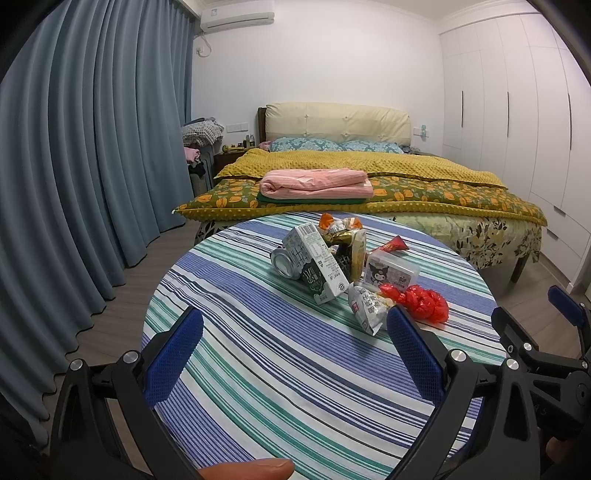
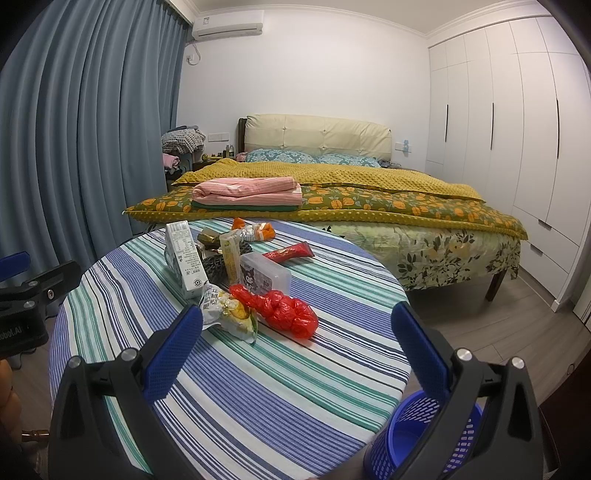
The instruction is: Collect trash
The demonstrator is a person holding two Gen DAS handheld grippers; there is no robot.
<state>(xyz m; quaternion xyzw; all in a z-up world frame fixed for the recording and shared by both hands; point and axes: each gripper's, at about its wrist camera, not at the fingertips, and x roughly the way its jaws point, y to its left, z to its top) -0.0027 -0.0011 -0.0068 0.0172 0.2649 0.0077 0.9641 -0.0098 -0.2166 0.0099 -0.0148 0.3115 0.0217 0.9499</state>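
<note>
Both grippers hovering over the bench, jaws apart, holding nothing.
Left gripper (image 1: 295,354) and right gripper (image 2: 295,350) are facing the trash pile (image 1: 343,262) sitting mid-bench (image 1: 258,369); blue basket (image 2: 413,435) is standing beside the bench's near right edge.

Ahead of the tongs, past the striped table (image 1: 280,354), stands a bed (image 1: 369,177) with folded pink bedding (image 1: 317,182). Blue curtains (image 1: 92,147) hang to their left, white wardrobes (image 1: 517,110) to their right, an air conditioner (image 1: 238,16) high ahead.
</note>
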